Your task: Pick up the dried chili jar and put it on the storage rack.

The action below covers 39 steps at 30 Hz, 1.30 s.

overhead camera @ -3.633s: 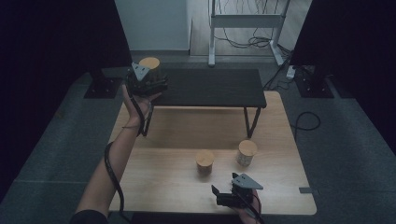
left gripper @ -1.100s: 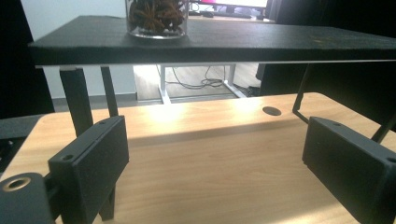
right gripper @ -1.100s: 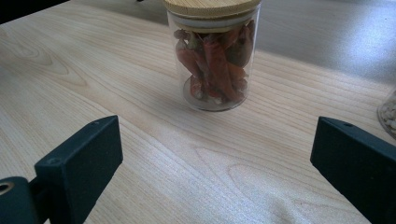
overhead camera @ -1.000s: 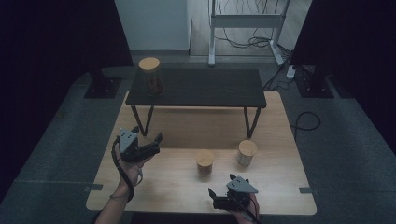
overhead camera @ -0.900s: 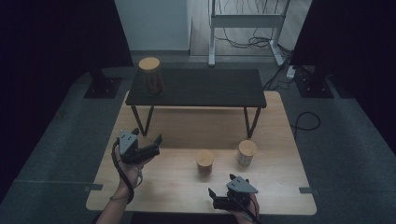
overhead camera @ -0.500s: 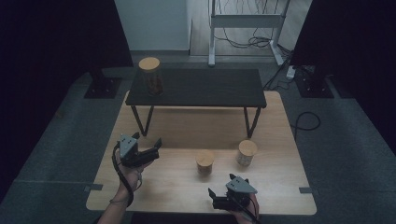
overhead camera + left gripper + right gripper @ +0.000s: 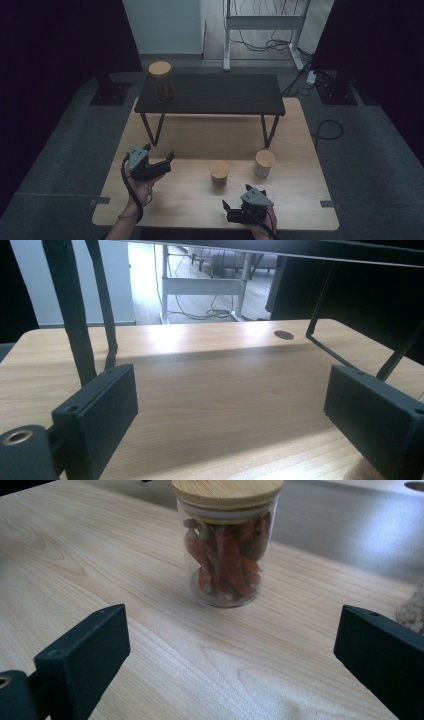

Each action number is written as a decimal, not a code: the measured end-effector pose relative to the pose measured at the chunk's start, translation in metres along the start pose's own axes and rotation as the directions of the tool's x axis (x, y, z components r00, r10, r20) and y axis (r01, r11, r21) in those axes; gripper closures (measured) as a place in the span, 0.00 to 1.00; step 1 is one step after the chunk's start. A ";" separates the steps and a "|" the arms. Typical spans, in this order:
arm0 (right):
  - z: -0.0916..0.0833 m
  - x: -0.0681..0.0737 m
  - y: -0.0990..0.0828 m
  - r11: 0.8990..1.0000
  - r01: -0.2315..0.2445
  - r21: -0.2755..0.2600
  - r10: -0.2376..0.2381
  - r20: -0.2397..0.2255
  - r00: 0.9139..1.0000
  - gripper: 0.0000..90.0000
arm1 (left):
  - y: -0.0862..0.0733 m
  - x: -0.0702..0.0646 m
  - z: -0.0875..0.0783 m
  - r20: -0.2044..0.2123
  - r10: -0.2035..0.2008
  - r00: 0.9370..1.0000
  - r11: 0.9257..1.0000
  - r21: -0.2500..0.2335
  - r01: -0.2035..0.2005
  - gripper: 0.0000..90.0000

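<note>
Wooden table (image 7: 300,200), bare boards between chilli jar (image 7: 227,540) and right gripper (image 7: 225,680), both grippers' fingers spread.

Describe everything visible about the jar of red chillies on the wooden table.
The jar of chillies is a small clear glass cylinder with a flat round bamboo-looking lid, shut on top. Dried red chillies fill it, mostly standing on end. It stands upright on the light wooden table, near the front middle in the high view, left of a second lidded jar. Nothing touches it; the right hand-held gripper faces it, jaws wide open.
</note>
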State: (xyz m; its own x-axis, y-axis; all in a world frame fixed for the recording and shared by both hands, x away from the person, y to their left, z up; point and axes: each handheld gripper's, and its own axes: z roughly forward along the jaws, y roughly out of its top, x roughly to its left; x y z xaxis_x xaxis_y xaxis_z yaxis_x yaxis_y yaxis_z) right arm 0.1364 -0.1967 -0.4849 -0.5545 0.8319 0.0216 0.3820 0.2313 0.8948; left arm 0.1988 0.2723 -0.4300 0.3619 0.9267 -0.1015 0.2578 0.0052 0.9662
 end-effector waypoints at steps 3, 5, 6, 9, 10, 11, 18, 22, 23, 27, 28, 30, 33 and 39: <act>0.001 0.001 0.001 1.000 0.003 -0.004 -0.003 -0.003 1.000 0.00 | 0.000 0.002 0.000 0.000 -0.010 1.000 1.000 0.002 0.010 0.08; 0.002 0.002 0.002 1.000 0.005 -0.003 -0.005 -0.005 1.000 0.00 | -0.001 0.003 0.000 0.002 -0.008 1.000 1.000 0.005 0.008 0.08; 0.003 0.003 0.003 1.000 0.006 -0.002 -0.006 -0.006 1.000 0.00 | -0.001 0.003 0.000 0.002 -0.008 1.000 1.000 0.006 0.008 0.07; 0.004 0.005 0.004 1.000 0.019 0.002 -0.019 -0.010 1.000 0.00 | -0.001 0.003 0.000 -0.001 0.001 1.000 1.000 0.007 -0.001 0.07; 0.005 0.005 0.005 1.000 0.025 0.002 -0.025 -0.011 1.000 0.00 | -0.001 0.003 0.000 -0.002 0.001 1.000 1.000 0.006 -0.001 0.07; 0.005 0.005 0.005 1.000 0.028 0.001 -0.028 -0.010 1.000 0.00 | -0.001 0.003 0.000 -0.001 -0.001 1.000 1.000 0.004 0.001 0.07; 0.006 0.006 0.008 1.000 0.026 -0.005 -0.026 0.006 1.000 0.00 | 0.000 0.004 -0.002 -0.004 -0.005 1.000 1.000 -0.001 0.005 0.08; 0.010 0.008 0.012 0.999 0.038 -0.002 -0.038 0.004 0.999 0.00 | 0.000 0.006 -0.002 -0.005 -0.011 1.000 1.000 -0.002 0.011 0.07; 0.011 0.008 0.013 0.999 0.040 -0.001 -0.040 0.005 0.999 0.00 | 0.000 0.006 -0.003 -0.006 -0.013 1.000 1.000 -0.002 0.013 0.08; 0.015 0.009 0.017 0.999 0.037 0.003 -0.037 0.011 0.999 0.00 | 0.001 0.009 -0.004 -0.005 -0.024 1.000 1.000 -0.006 0.024 0.08; 0.016 0.008 0.018 0.999 0.039 0.006 -0.039 0.010 0.999 0.00 | 0.001 0.009 -0.004 -0.004 -0.027 1.000 1.000 -0.008 0.027 0.08; 0.019 0.009 0.020 0.999 0.037 0.013 -0.037 0.012 0.999 0.00 | 0.001 0.010 -0.005 -0.004 -0.029 1.000 1.000 -0.009 0.029 0.08; 0.023 0.009 0.023 0.999 0.029 0.016 -0.030 0.016 0.999 0.00 | 0.001 0.011 -0.005 -0.004 -0.032 0.999 0.999 -0.009 0.032 0.08; 0.029 0.009 0.029 0.999 0.030 0.016 -0.030 0.019 0.999 0.00 | 0.001 0.012 -0.004 -0.005 -0.029 1.000 1.000 -0.006 0.029 0.08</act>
State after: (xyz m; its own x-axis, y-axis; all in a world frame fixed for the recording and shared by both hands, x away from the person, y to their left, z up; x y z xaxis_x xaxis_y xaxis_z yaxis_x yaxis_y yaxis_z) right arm 0.1635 -0.1680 -0.4717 -0.5519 0.8338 -0.0137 0.3772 0.2642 0.8877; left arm 0.1996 0.2850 -0.4291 0.3502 0.9278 -0.1285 0.2628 0.0343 0.9642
